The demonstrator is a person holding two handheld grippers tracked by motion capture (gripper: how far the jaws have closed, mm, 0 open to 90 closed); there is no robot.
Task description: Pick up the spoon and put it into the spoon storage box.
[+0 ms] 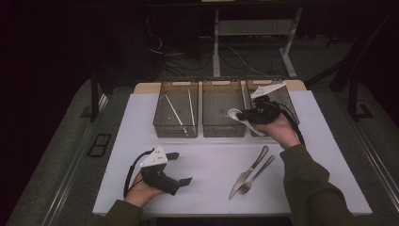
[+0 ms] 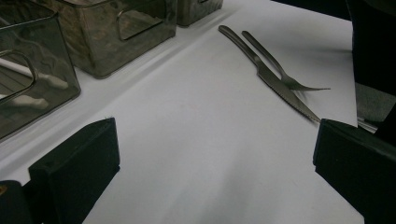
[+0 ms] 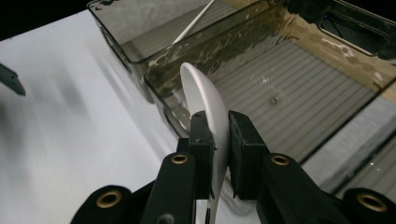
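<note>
My knife [image 1: 248, 172] and fork [image 1: 256, 175] side by side, right of centre; three bins [image 1: 224, 115] behind, chopsticks [image 1: 175, 111] in the leftmost.

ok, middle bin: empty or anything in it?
Empty, as far as visible. The middle bin shows only its ribbed floor in the right gripper view; the white spoon is clamped above its rim.

Right claw [image 1: 245, 116] grips white spoon [image 1: 234, 113], seemingly above middle bin [image 1: 223, 109].

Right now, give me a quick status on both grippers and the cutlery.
Right gripper shut on white ceramic spoon, above middle mesh bin. Left gripper open, idle near table edge. Steel knife and fork still on white tabletop. Nothing in the way.
</note>
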